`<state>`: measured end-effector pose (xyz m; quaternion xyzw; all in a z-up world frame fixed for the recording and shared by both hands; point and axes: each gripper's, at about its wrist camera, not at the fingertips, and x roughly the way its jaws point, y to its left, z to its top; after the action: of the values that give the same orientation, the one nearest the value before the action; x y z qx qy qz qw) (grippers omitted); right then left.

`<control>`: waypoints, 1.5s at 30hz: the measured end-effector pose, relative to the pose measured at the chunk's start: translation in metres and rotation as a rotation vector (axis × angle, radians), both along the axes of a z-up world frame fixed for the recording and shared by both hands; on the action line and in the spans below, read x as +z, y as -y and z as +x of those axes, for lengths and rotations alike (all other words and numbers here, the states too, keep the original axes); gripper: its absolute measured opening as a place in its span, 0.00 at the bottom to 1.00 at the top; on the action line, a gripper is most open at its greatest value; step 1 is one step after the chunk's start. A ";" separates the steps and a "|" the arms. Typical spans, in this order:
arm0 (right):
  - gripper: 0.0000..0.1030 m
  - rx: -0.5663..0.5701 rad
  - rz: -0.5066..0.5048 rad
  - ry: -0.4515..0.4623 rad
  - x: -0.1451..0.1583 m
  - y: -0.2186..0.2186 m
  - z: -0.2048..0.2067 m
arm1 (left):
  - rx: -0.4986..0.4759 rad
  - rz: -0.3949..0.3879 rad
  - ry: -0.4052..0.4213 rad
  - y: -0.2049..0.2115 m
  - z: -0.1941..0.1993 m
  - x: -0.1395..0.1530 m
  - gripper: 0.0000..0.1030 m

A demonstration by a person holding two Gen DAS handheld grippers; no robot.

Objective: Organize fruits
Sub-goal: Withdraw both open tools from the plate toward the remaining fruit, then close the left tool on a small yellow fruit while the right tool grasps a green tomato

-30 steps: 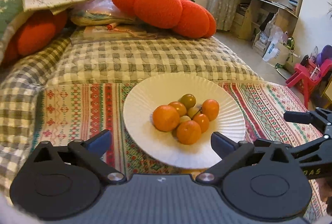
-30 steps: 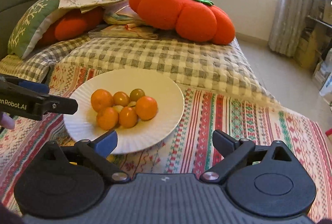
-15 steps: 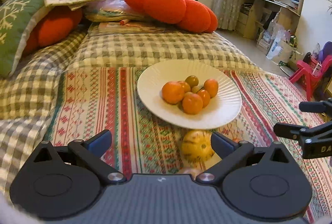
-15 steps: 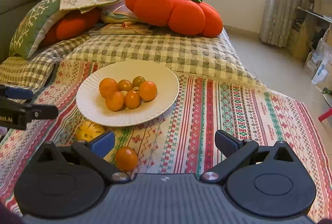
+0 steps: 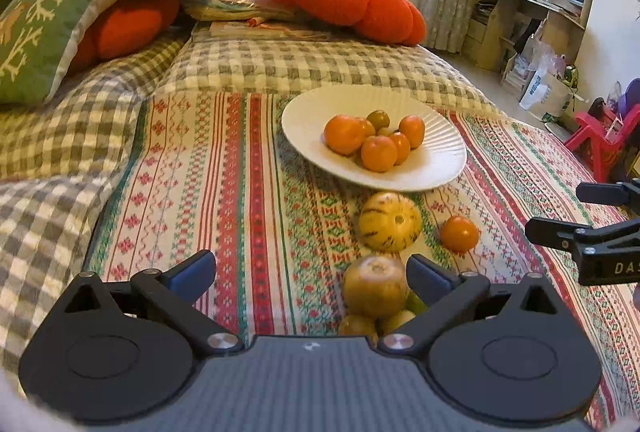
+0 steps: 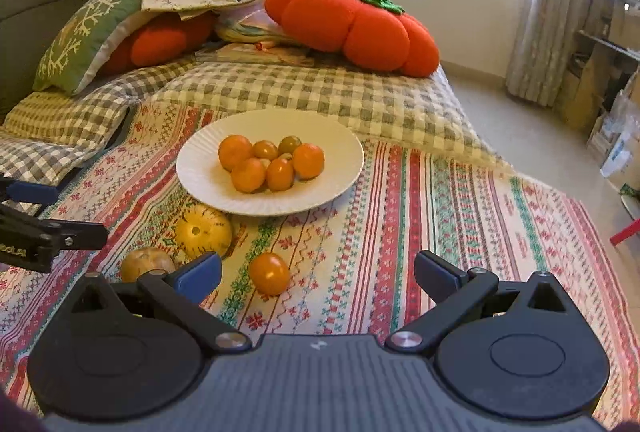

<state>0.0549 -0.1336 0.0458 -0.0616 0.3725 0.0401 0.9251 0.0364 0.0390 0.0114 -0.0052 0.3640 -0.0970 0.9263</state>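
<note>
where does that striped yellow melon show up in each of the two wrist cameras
Left wrist: striped yellow melon lies right of centre, just below the white plate.
Right wrist: melon lies left of centre, below the plate's left edge.
Shared landmark: the white plate.

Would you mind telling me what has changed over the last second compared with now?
Both grippers, left and right, pulled back from the plate, staying open and empty. That brought into view the fruit lying loose on the striped cloth in front of it: a striped yellow fruit, a small orange one and a brownish one. The plate and its pile of fruit stayed put.
</note>
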 end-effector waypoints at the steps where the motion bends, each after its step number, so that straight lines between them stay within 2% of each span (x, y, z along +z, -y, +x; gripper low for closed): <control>1: 1.00 -0.003 -0.001 0.004 -0.002 -0.001 -0.002 | 0.005 -0.005 -0.003 -0.001 -0.002 -0.001 0.87; 4: 1.00 -0.014 0.000 0.025 -0.010 -0.002 -0.010 | 0.001 -0.019 -0.009 -0.001 -0.007 -0.007 0.87; 7: 1.00 -0.023 -0.003 0.001 -0.021 -0.003 -0.013 | -0.028 0.003 -0.002 0.002 -0.011 -0.013 0.87; 11: 1.00 0.006 -0.044 -0.023 -0.031 -0.007 -0.016 | -0.050 0.002 -0.035 -0.002 -0.011 -0.022 0.87; 19: 1.00 0.018 -0.049 -0.077 -0.048 -0.016 -0.017 | -0.060 -0.014 -0.100 -0.010 -0.009 -0.034 0.85; 22: 1.00 0.052 -0.061 -0.098 -0.055 -0.024 -0.018 | -0.073 -0.013 -0.128 -0.007 -0.007 -0.040 0.75; 24: 1.00 0.081 -0.083 -0.104 -0.059 -0.031 -0.020 | -0.086 -0.013 -0.149 -0.003 -0.006 -0.045 0.65; 25: 1.00 0.096 -0.092 -0.108 -0.061 -0.034 -0.020 | -0.093 -0.011 -0.152 -0.001 -0.006 -0.046 0.63; 31: 1.00 0.126 -0.085 -0.111 -0.064 -0.042 -0.021 | -0.143 0.005 -0.121 0.011 -0.006 -0.047 0.41; 36: 1.00 0.107 -0.023 -0.119 -0.067 -0.038 -0.017 | -0.174 0.006 -0.108 0.016 -0.006 -0.046 0.07; 45: 1.00 0.104 -0.002 -0.105 -0.070 -0.042 -0.013 | -0.173 0.011 -0.123 0.014 -0.004 -0.045 0.05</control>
<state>0.0423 -0.0917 -0.0241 -0.0798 0.4167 0.0911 0.9009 0.0326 0.0246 -0.0333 0.0252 0.4197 -0.1741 0.8904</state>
